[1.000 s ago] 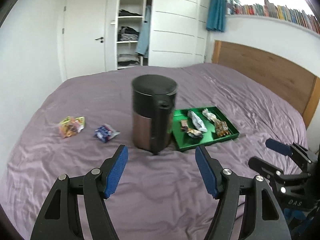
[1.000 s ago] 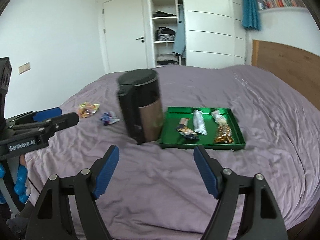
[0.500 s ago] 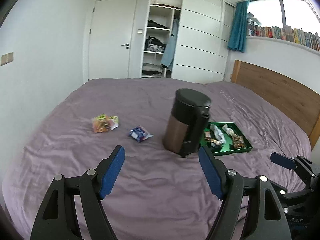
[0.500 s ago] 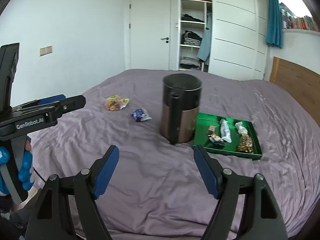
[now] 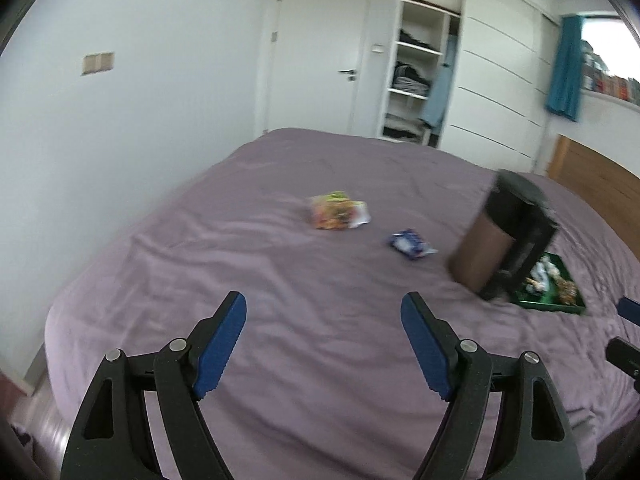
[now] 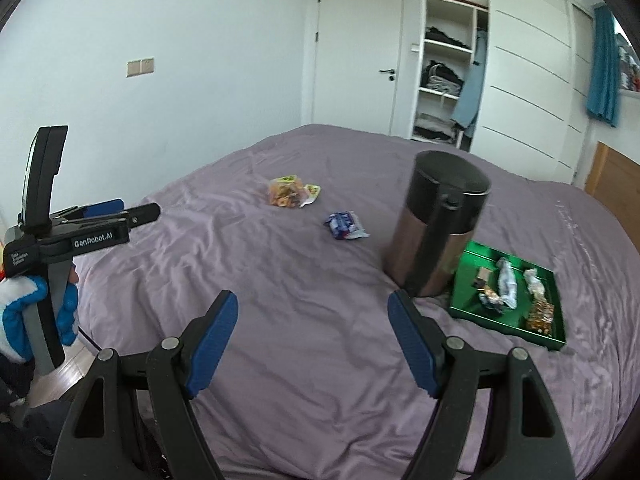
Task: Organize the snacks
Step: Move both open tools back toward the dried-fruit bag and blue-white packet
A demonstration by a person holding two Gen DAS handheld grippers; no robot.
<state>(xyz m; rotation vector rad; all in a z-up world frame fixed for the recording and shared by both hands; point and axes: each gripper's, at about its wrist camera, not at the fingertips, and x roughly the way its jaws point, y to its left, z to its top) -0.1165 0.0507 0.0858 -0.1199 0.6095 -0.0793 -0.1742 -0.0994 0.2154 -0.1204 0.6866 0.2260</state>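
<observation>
Opening wider with nothing between its jaws, the left gripper (image 5: 324, 340) hangs above the purple bed (image 5: 280, 300); the right gripper (image 6: 312, 338) has its jaws spread wide and empty too, over the same cover. From the left gripper, an orange-and-yellow snack bag (image 5: 336, 211) lies at about twelve o'clock, and a small blue snack packet (image 5: 411, 243) at one o'clock, the two near each other but apart. At two o'clock stands a dark-lidded bin (image 5: 502, 236) with a coppery body, blurred in this view. Just beside the bin, on its far right side, sits a green tray (image 6: 464, 288) with several wrapped snacks (image 6: 506, 284) lying in it. In the right wrist view a blue-and-white gloved hand (image 6: 24, 320) grips the left gripper's handle at nine o'clock. Beyond the bed, at twelve o'clock, are a white door (image 6: 356, 56) and an open wardrobe (image 6: 452, 60).
</observation>
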